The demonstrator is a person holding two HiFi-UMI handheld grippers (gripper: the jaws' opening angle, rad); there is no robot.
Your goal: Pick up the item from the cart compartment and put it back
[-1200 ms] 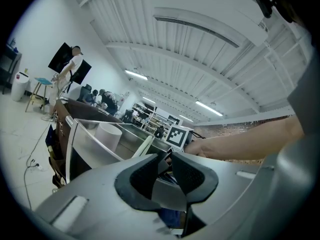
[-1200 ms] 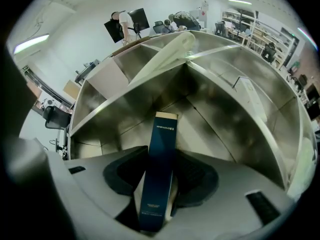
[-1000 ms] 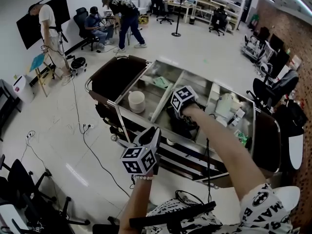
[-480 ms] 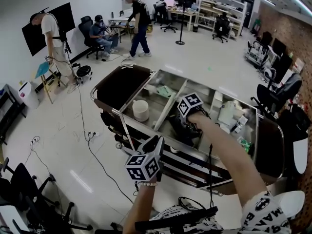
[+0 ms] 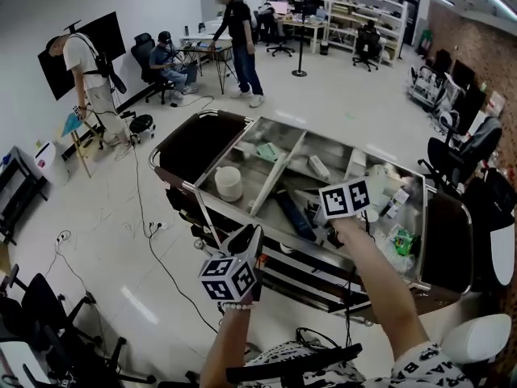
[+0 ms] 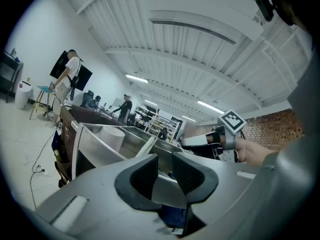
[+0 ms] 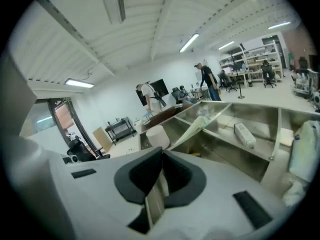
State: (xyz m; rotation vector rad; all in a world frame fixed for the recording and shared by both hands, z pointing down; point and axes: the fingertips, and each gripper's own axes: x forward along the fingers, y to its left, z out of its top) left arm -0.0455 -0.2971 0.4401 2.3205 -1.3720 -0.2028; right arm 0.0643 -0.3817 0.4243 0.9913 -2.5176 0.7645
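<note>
A long dark item [image 5: 291, 214] lies slanted in the middle compartment of the steel cart [image 5: 242, 203]. My right gripper [image 5: 321, 217] hovers above that compartment's near right corner, just right of the item and apart from it. Its jaws are shut with nothing between them, as the right gripper view [image 7: 161, 169] shows. My left gripper [image 5: 250, 234] hangs outside the cart's near rail, open and empty; in the left gripper view [image 6: 165, 171] a gap shows between the pads. The right gripper [image 6: 200, 140] also appears there, raised over the cart.
The left compartment holds a white cylinder [image 5: 228, 183] and a green packet [image 5: 269, 152]. A white carton [image 5: 318, 167] lies behind the divider, and white bags [image 5: 380, 184] fill the right end. Cables [image 5: 153, 241] run across the floor; people stand at the back.
My right gripper has come up out of the middle compartment and moved right, toward me, leaving the dark item lying there. The left gripper has hardly shifted.
</note>
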